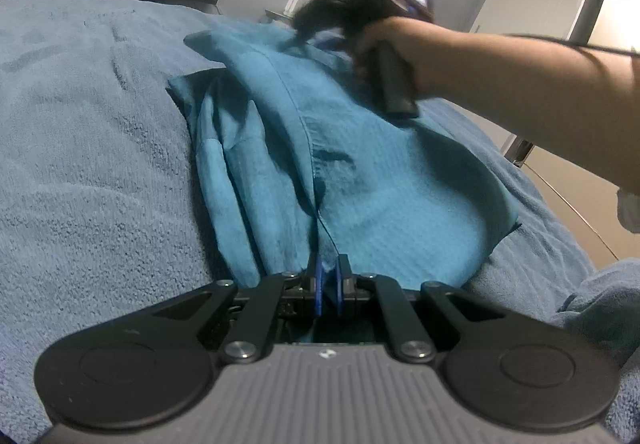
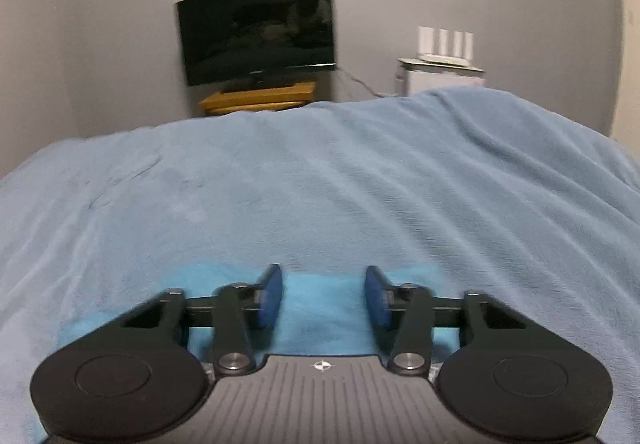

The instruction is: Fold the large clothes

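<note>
On blue blanket (image 1: 80,124), teal shirt (image 1: 360,184), no legible writing

The teal woven-cloth garment (image 1: 360,180) looks thin, matt and finely crinkled, with a stitched seam down its middle. Under it, the pale blue terry-cloth bed cover (image 1: 88,164) is thick, fuzzy and matt. The black plastic gripper arms (image 2: 228,324) have a dull sheen with bright metal pivot bolts; their blue pads (image 2: 270,296) look smooth. The black television screen (image 2: 256,32) is glossy, on a smooth wooden stand (image 2: 260,98).

Two low wrist views, shared blanket (image 1: 92,132)
</note>
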Tool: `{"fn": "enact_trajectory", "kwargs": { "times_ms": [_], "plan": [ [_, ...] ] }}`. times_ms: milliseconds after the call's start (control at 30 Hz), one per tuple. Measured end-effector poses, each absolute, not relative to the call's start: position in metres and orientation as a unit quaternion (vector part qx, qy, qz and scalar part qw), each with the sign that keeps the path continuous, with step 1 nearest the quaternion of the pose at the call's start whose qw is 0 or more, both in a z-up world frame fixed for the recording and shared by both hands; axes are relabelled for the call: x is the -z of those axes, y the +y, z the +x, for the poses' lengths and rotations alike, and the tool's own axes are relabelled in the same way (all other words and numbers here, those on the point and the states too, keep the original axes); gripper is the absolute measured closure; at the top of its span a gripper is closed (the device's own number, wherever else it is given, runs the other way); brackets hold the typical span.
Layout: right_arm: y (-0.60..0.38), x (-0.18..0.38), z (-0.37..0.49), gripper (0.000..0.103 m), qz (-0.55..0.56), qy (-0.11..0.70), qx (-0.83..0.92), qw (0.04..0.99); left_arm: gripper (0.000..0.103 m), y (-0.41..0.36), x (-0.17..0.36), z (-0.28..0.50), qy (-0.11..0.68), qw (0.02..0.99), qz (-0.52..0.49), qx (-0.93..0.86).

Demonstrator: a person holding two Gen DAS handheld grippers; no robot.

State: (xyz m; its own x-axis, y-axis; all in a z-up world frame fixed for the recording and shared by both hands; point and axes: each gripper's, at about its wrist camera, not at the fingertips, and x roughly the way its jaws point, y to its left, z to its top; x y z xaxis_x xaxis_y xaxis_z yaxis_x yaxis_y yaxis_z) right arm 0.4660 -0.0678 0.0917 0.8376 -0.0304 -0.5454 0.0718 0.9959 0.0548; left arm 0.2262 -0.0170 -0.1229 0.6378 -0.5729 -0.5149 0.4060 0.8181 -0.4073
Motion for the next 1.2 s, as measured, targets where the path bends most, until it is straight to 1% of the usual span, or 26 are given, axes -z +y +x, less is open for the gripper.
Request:
{"fn": "enact_trajectory", "kwargs": {
  "times_ms": [100, 133, 167, 200, 233, 267, 300, 367, 467, 567, 633, 667, 700, 767, 800, 833, 900, 933, 1000, 1033, 1067, 1100, 1133, 1167, 1200],
  "plan": [
    [-0.027, -0.084, 0.474, 0.073, 0.027, 0.308, -0.037, 0.95, 0.101, -0.015, 0.121, 0.227, 0.322, 0.895, -0.129, 0.282],
    [-0.016, -0.081, 0.475, 0.07, 0.033, 0.322, -0.069, 0.944, 0.101, -0.015, 0.121, 0.226, 0.321, 0.894, -0.13, 0.286],
    [-0.009, -0.08, 0.473, 0.052, 0.052, 0.34, -0.115, 0.932, 0.101, -0.014, 0.121, 0.226, 0.32, 0.891, -0.131, 0.294],
    [-0.004, -0.082, 0.469, 0.05, 0.053, 0.342, -0.133, 0.929, 0.101, -0.014, 0.12, 0.225, 0.318, 0.89, -0.133, 0.3],
    [-0.003, -0.088, 0.462, 0.05, 0.051, 0.331, -0.145, 0.931, 0.101, -0.013, 0.119, 0.225, 0.315, 0.888, -0.136, 0.307],
    [-0.006, -0.095, 0.453, 0.052, 0.06, 0.32, -0.153, 0.933, 0.101, -0.011, 0.119, 0.226, 0.313, 0.885, -0.143, 0.315],
    [-0.016, -0.102, 0.444, 0.053, 0.082, 0.311, -0.161, 0.933, 0.101, -0.008, 0.118, 0.226, 0.31, 0.882, -0.152, 0.321],
    [-0.045, -0.117, 0.417, 0.053, 0.124, 0.289, -0.157, 0.936, 0.101, -0.001, 0.118, 0.227, 0.307, 0.875, -0.175, 0.332],
    [-0.094, -0.132, 0.366, 0.051, 0.135, 0.264, -0.121, 0.947, 0.101, 0.006, 0.12, 0.229, 0.306, 0.865, -0.202, 0.342],
    [-0.131, -0.126, 0.311, 0.047, 0.097, 0.273, -0.073, 0.954, 0.1, 0.01, 0.122, 0.232, 0.31, 0.865, -0.217, 0.329],
    [-0.159, -0.112, 0.278, 0.047, 0.068, 0.303, -0.054, 0.949, 0.1, 0.014, 0.125, 0.236, 0.323, 0.861, -0.236, 0.314],
    [-0.166, -0.105, 0.267, 0.047, 0.066, 0.321, -0.051, 0.943, 0.098, 0.016, 0.128, 0.239, 0.339, 0.853, -0.25, 0.309],
    [-0.173, -0.098, 0.25, 0.048, 0.065, 0.335, -0.048, 0.939, 0.094, 0.017, 0.131, 0.241, 0.348, 0.846, -0.262, 0.308],
    [-0.181, -0.087, 0.217, 0.048, 0.05, 0.348, -0.024, 0.936, 0.066, 0.017, 0.134, 0.244, 0.363, 0.833, -0.286, 0.304],
    [-0.184, -0.08, 0.205, 0.047, 0.052, 0.345, -0.008, 0.937, 0.057, 0.016, 0.134, 0.245, 0.365, 0.828, -0.295, 0.308],
    [-0.191, -0.077, 0.193, 0.047, 0.072, 0.346, 0.009, 0.935, 0.052, 0.015, 0.133, 0.245, 0.365, 0.825, -0.299, 0.31],
    [-0.204, -0.071, 0.174, 0.047, 0.12, 0.346, 0.03, 0.93, 0.034, 0.01, 0.13, 0.248, 0.37, 0.82, -0.306, 0.311],
    [-0.211, -0.068, 0.171, 0.046, 0.134, 0.346, 0.038, 0.928, 0.033, 0.006, 0.129, 0.249, 0.375, 0.817, -0.308, 0.311],
    [-0.223, -0.063, 0.162, 0.046, 0.149, 0.334, 0.041, 0.93, 0.033, -0.001, 0.128, 0.245, 0.384, 0.813, -0.309, 0.31],
    [-0.228, -0.06, 0.149, 0.046, 0.156, 0.324, 0.038, 0.932, 0.037, -0.007, 0.123, 0.239, 0.388, 0.816, -0.298, 0.308],
    [-0.23, -0.06, 0.147, 0.046, 0.169, 0.311, 0.032, 0.935, 0.06, -0.015, 0.12, 0.237, 0.393, 0.826, -0.27, 0.3],
    [-0.233, -0.061, 0.143, 0.045, 0.183, 0.298, 0.024, 0.937, 0.079, -0.021, 0.117, 0.234, 0.401, 0.837, -0.24, 0.285],
    [-0.231, -0.06, 0.141, 0.042, 0.193, 0.281, 0.011, 0.94, 0.082, -0.027, 0.115, 0.232, 0.405, 0.843, -0.222, 0.278],
    [-0.231, -0.065, 0.137, 0.039, 0.186, 0.274, -0.002, 0.944, 0.09, -0.03, 0.113, 0.229, 0.403, 0.847, -0.211, 0.276],
    [-0.221, -0.07, 0.143, 0.039, 0.168, 0.267, -0.016, 0.949, 0.093, -0.032, 0.111, 0.226, 0.401, 0.853, -0.2, 0.269]
  ]
}}
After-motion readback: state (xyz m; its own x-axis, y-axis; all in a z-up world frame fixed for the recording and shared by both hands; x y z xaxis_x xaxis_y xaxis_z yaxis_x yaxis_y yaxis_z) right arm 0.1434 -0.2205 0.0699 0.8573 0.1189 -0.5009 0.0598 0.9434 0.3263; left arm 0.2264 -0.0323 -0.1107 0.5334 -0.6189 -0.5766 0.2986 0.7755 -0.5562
